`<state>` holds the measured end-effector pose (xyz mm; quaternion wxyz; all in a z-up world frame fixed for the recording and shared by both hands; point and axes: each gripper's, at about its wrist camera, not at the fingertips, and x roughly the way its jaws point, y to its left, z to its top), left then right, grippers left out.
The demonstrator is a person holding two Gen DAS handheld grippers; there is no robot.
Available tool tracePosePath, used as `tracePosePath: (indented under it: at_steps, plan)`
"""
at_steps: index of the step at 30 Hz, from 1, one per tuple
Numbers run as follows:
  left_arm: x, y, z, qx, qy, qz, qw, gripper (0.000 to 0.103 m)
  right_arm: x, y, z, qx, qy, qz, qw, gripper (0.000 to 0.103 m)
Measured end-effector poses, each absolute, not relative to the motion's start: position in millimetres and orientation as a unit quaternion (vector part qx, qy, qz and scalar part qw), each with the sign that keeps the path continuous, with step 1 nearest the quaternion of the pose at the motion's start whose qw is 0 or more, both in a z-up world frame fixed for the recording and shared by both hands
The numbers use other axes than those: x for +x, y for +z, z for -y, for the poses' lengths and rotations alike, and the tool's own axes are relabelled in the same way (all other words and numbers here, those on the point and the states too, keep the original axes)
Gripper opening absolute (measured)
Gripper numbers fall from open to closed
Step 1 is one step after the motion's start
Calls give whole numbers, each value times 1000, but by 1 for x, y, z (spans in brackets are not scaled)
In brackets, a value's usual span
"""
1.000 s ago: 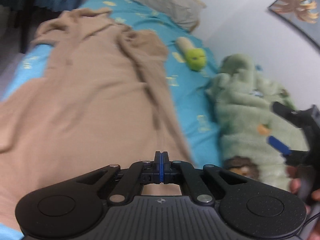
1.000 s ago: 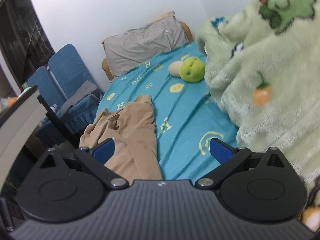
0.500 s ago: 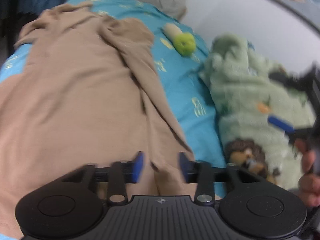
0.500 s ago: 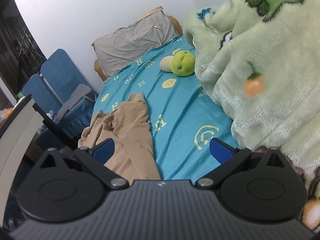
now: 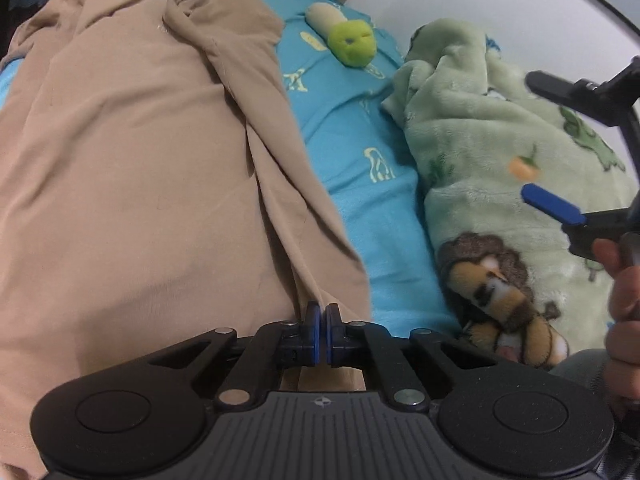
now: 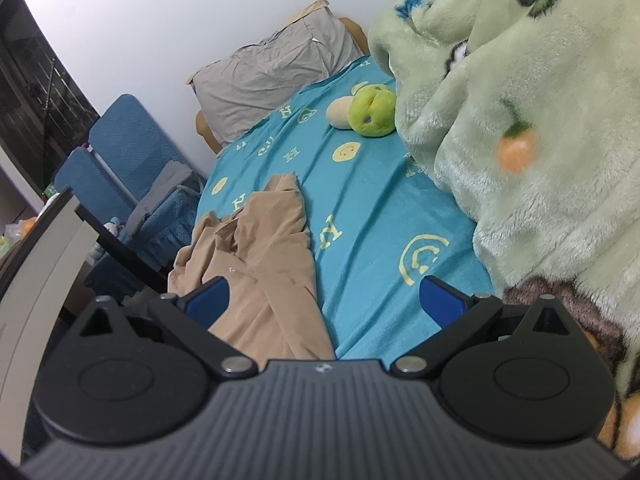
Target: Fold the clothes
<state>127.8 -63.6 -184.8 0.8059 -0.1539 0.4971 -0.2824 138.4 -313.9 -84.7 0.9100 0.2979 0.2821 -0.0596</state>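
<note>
A tan garment (image 5: 132, 168) lies spread on the blue bed sheet (image 5: 352, 128), with a long fold along its right side. My left gripper (image 5: 320, 332) is shut on the near end of that fold. My right gripper (image 6: 324, 300) is open and empty, held above the bed over the garment's near right edge (image 6: 264, 264). It also shows in the left wrist view (image 5: 560, 148) at the right, over the green blanket.
A fluffy green blanket (image 5: 512, 184) with animal prints is heaped on the right of the bed. A green plush toy (image 5: 352, 42) lies near the grey pillow (image 6: 276, 76). Blue chairs (image 6: 120, 160) and a dark table edge (image 6: 116, 248) stand left of the bed.
My left gripper opened half a second ago and has now shut on the garment's fold. My right gripper stayed open and shifted slightly over the bed.
</note>
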Motion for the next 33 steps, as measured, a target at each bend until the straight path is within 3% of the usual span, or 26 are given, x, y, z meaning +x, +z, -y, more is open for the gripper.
tracePosePath:
  at_steps: [6,13,17,20,22,25,27,33]
  plan:
    - [125,-158,16,-236,-273,-495,790,2,142,-86,305,273,-53,-296,914,103]
    - [131,-180,-30,-212,-178,-543,792,1,147,-85,284,216,-47,-309,925,103]
    - [142,-169,-45,-227,-181,-523,801,5,149,-86,270,180,-41,-317,930,103]
    - [151,-161,-57,-238,-183,-508,807,27,151,-83,258,163,-33,-321,932,103]
    - [159,-155,-66,-245,-180,-494,815,59,156,-79,249,163,-20,-322,933,103]
    - [192,-142,-93,-257,-147,-455,840,82,174,-71,232,161,0,-310,937,103]
    - [229,-153,-117,-292,-112,-441,841,89,185,-66,221,160,13,-302,940,103]
    - [337,-200,-188,-400,-6,-405,823,91,216,-80,204,185,51,-305,933,103]
